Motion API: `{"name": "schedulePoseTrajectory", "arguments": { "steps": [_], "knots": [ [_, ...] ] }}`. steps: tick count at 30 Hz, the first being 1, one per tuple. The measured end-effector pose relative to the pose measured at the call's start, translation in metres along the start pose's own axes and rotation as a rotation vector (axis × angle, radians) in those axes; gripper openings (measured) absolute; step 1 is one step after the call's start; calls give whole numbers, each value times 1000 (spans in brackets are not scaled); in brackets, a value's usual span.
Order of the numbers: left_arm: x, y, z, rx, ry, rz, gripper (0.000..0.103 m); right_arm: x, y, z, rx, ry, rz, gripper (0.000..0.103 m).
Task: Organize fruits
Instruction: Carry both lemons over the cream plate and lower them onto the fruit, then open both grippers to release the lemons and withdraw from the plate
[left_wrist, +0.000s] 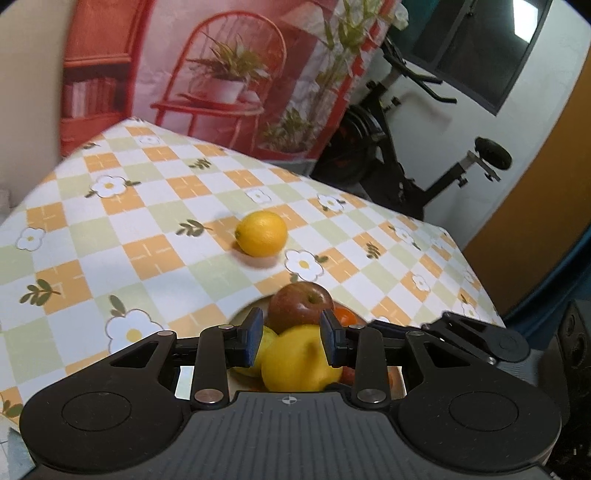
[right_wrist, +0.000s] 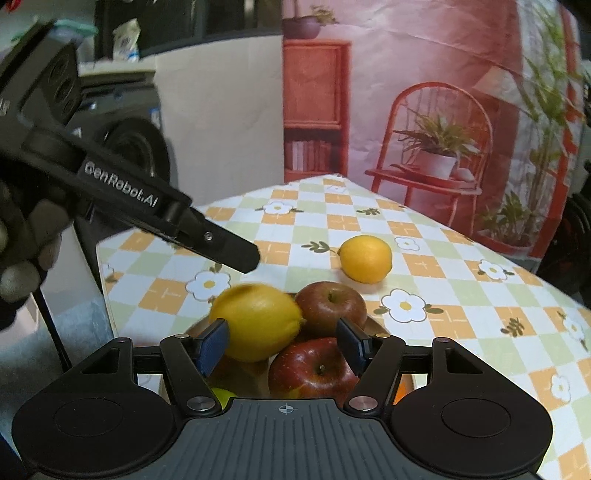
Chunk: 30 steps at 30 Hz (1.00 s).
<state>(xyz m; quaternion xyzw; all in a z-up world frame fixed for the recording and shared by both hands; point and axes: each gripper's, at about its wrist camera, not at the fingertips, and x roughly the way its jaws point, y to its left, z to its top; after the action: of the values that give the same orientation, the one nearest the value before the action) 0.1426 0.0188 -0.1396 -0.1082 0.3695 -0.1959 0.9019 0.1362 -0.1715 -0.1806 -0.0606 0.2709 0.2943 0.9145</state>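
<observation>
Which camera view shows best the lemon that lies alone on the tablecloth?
Both show the lone lemon whole and unblocked. The left wrist view is slightly better: it is nearer the centre, with bare tablecloth around. In the right wrist view the lemon sits just behind the piled fruit.

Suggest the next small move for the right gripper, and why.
Probably reach the right gripper, jaws open and empty, forward toward the lemon lying alone on the tablecloth; the other fruit already sits in the bowl.

Checked floral tablecloth (left_wrist: 155, 206) spreads ahead of the jaws. Printed backdrop (left_wrist: 229, 74) of a red chair and plants hangs beyond. Exercise bike (left_wrist: 406, 147) stands far right of them.
</observation>
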Motion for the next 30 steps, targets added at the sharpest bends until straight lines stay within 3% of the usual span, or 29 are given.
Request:
{"name": "schedulePoseTrajectory", "arguments": {
  "steps": [16, 21, 30],
  "knots": [
    [-17, 2, -8, 4, -85, 86, 36, -7, -3, -8, 60, -29, -12, 61],
    [-21, -1, -12, 26, -104, 130, 47, -12, -4, -8, 70, -44, -19, 61],
    [-28, -2, -16, 33, -151, 170, 47, -24, -13, -10, 114, -101, -58, 61]
  ]
}}
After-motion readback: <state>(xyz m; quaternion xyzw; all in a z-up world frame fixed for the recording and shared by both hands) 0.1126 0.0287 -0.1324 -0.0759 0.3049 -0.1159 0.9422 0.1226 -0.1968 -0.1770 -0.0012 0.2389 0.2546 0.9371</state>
